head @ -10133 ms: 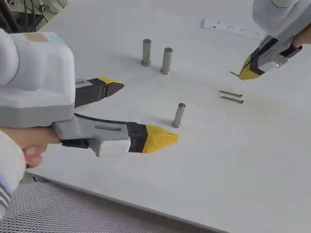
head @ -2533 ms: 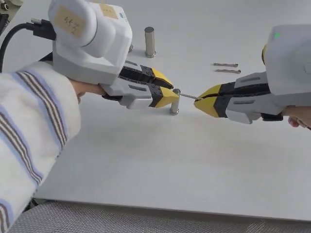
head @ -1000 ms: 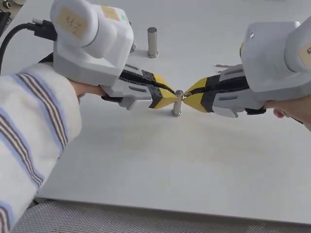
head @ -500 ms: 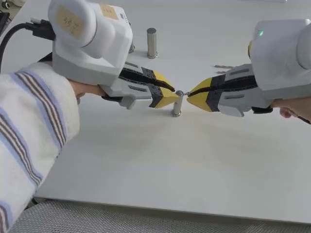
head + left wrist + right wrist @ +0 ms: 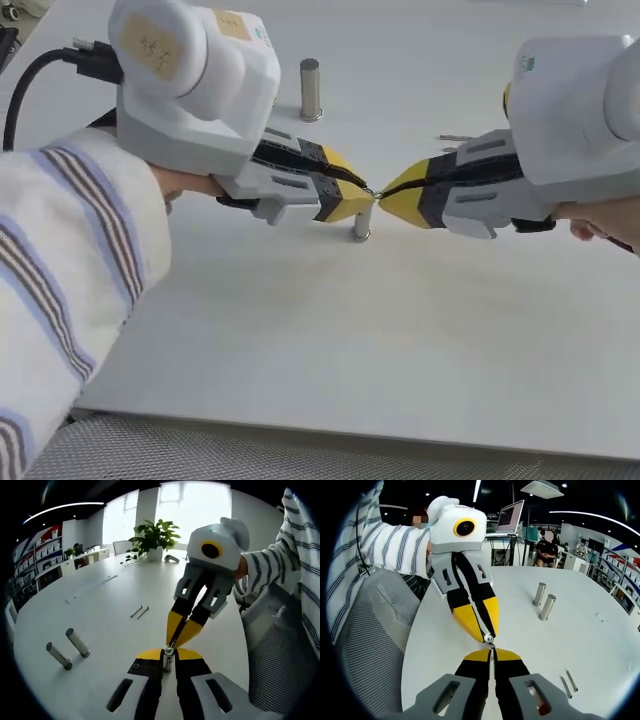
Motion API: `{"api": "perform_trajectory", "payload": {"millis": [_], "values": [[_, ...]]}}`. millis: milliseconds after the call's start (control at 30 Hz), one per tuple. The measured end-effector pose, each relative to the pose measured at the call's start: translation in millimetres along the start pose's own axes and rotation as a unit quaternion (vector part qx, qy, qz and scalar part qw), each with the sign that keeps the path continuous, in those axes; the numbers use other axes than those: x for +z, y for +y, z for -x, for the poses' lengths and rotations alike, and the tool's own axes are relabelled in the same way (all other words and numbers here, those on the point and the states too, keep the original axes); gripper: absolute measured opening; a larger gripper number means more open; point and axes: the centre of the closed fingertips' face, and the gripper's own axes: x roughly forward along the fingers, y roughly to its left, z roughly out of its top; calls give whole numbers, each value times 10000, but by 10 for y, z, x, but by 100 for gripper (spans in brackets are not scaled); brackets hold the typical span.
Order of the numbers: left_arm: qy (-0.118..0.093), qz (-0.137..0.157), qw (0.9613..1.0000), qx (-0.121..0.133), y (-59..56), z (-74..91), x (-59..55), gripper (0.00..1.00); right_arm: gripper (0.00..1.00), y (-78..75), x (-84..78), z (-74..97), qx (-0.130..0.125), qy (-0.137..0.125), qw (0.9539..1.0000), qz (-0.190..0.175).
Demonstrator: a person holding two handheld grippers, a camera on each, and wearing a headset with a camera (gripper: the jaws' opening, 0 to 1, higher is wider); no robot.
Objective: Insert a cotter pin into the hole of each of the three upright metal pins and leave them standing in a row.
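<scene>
1. On the left of the head view, a hand in a striped sleeve [image 5: 70, 270] held the left gripper [image 5: 360, 197]. Its jaws were clenched on the top of the near metal pin [image 5: 361, 232].
2. Beyond that gripper, two far metal pins [image 5: 539, 594] stood upright just beside each other on the white workbench [image 5: 330, 340]. They were well apart from the near one.
3. The near metal pin stood upright on the workbench between the two grippers. Its foot showed below the yellow tips. In the left gripper view its head sat between that gripper's jaws.
4. From the right, the right gripper [image 5: 392, 197] met the pin's head tip to tip with the left one. Its jaws were pressed together on a thin cotter pin [image 5: 492, 649], which touched the pin's head. Whether it was in the hole could not be told.
5. Farther right, two spare cotter pins [image 5: 140, 611] lay side by side on the workbench, near the right gripper.
</scene>
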Motion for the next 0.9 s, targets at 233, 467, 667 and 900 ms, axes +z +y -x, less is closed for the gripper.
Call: {"api": "perform_trajectory", "payload": {"millis": [233,467,667,900], "values": [[-123,-1,9999,86,39,61,41,18,2,19,-18,29,-65,-43,9999,-154],[-454,78,9984,330,137,307,114,38,12,116,-60,-42,-47,-136,9988,-474],[-689,130,9967,406,124,522,144,55,17,168,-55,-163,-58,-274,9963,-814],[-901,278,9943,504,44,659,104,78,21,148,-97,-298,-152,-325,9930,-1123]]}}
